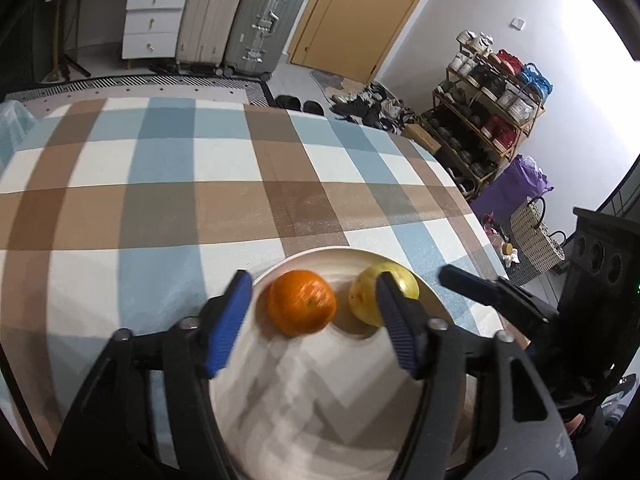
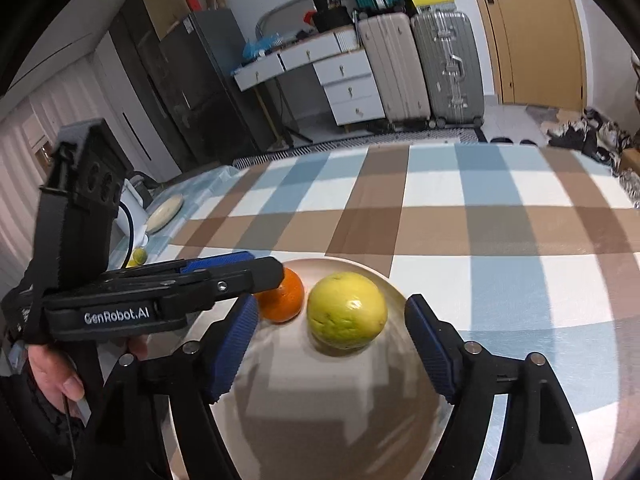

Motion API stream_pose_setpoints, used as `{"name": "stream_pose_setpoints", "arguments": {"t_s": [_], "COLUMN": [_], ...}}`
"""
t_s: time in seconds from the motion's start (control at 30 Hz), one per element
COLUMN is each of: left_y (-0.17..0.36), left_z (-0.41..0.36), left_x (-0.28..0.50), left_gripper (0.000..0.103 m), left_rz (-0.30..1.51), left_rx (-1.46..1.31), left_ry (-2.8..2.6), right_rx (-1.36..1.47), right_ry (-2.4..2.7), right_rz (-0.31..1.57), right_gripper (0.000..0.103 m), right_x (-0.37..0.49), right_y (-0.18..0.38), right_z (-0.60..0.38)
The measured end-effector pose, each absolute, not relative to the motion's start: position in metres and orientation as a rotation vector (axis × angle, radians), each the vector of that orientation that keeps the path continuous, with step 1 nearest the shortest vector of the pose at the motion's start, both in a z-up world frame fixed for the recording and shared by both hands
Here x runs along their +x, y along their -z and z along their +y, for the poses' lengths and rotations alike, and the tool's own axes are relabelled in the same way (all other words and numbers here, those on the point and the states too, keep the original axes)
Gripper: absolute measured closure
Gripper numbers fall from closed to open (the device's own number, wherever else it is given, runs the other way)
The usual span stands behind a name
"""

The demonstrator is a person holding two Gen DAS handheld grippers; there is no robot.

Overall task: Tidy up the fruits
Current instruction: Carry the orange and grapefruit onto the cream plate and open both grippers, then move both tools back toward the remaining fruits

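An orange (image 1: 302, 302) and a yellow-green citrus fruit (image 1: 366, 292) lie side by side on a white plate (image 1: 320, 253) on the checked tablecloth. My left gripper (image 1: 313, 278) hovers over the plate with its jaws open. The orange sits ahead between them, with a gap on each side. In the right wrist view the yellow-green fruit (image 2: 346, 310) lies between the blue pads of my right gripper (image 2: 332, 300), which is open and clear of it. The orange (image 2: 282, 296) is partly hidden behind my left gripper (image 2: 262, 266), which reaches in from the left.
A finger of the right gripper (image 1: 464, 282) pokes in beside the plate's right rim. A hand (image 2: 56, 372) holds the left tool. At the table's far left lie a small yellow ball (image 2: 139, 255) and a pale round dish (image 2: 164, 212). Checked cloth (image 1: 200, 184) stretches beyond the plate.
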State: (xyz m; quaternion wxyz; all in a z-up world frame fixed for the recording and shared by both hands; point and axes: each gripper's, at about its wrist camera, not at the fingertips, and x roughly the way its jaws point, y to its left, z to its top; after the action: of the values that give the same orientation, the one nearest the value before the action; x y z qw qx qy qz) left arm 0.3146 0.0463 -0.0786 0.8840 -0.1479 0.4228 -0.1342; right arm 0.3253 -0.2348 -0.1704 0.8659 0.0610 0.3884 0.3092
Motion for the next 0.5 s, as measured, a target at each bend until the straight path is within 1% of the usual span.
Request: {"name": "stream_pose_setpoints", "arguments": {"t_s": [0.03, 0.1, 0.17, 0.33, 0.5], "left_y": [0.074, 0.064, 0.053, 0.026, 0.004], "left_z": [0.047, 0.048, 0.048, 0.044, 0.038], "left_x": [0.309, 0.297, 0.281, 0.245, 0.206], "left_gripper": [0.038, 0.028, 0.022, 0.022, 0.017], "left_rz": [0.871, 0.849, 0.820, 0.780, 0.743], "left_rx": [-0.303, -0.286, -0.268, -0.232, -0.206], "left_ry": [0.270, 0.248, 0.223, 0.220, 0.208], "right_rx": [0.131, 0.134, 0.123, 0.138, 0.149], "right_ry": [-0.643, -0.633, -0.616, -0.588, -0.569], "right_rz": [0.807, 0.785, 0.768, 0.738, 0.705], "right_gripper": [0.014, 0.010, 0.005, 0.002, 0.000], "right_x": [0.321, 0.311, 0.300, 0.275, 0.245], "right_y": [0.167, 0.161, 0.153, 0.135, 0.119], "right_z": [-0.238, -0.244, -0.248, -0.259, -0.267]}}
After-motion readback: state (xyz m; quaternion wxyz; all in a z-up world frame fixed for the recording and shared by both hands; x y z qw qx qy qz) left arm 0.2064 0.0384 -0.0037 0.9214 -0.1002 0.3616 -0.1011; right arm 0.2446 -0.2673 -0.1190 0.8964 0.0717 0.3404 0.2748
